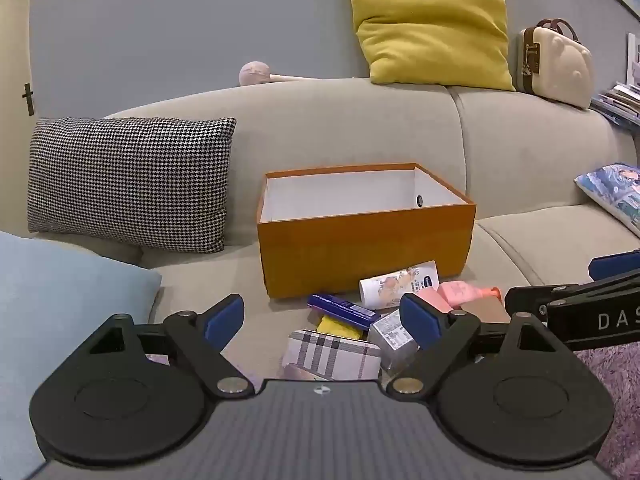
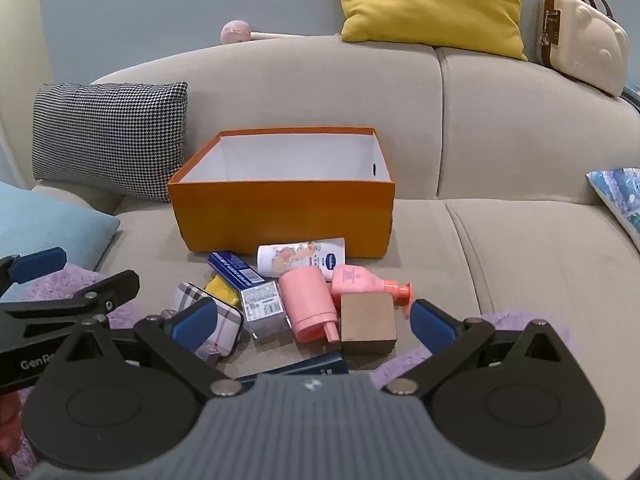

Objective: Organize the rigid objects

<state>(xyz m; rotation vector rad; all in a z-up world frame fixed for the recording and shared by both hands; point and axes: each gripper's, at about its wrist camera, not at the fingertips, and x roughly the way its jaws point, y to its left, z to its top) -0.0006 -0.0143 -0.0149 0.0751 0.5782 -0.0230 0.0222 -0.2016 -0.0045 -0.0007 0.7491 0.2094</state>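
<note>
An open orange box [image 2: 280, 216] [image 1: 360, 252] with a white inside stands on the sofa seat. In front of it lies a heap of small things: a white lotion tube [image 2: 302, 258], a blue carton [image 2: 234, 270], a yellow item [image 2: 222, 290], a plaid tin [image 2: 212, 320] [image 1: 332, 354], a silver box [image 2: 264, 308], a pink bottle [image 2: 308, 308], a pink pump bottle [image 2: 368, 282] and a brown block [image 2: 368, 322]. My right gripper [image 2: 314, 322] hangs open just above the heap. My left gripper [image 1: 322, 320] is open too, over the heap's left part. Neither holds anything.
A houndstooth cushion [image 2: 112, 136] leans at the left, a light blue cushion [image 2: 48, 224] before it. A yellow cushion [image 2: 432, 4], a cream mini case [image 2: 584, 36] and a pink massage hammer [image 2: 240, 32] sit on the sofa back. A purple fuzzy rug [image 1: 612, 376] lies under the grippers.
</note>
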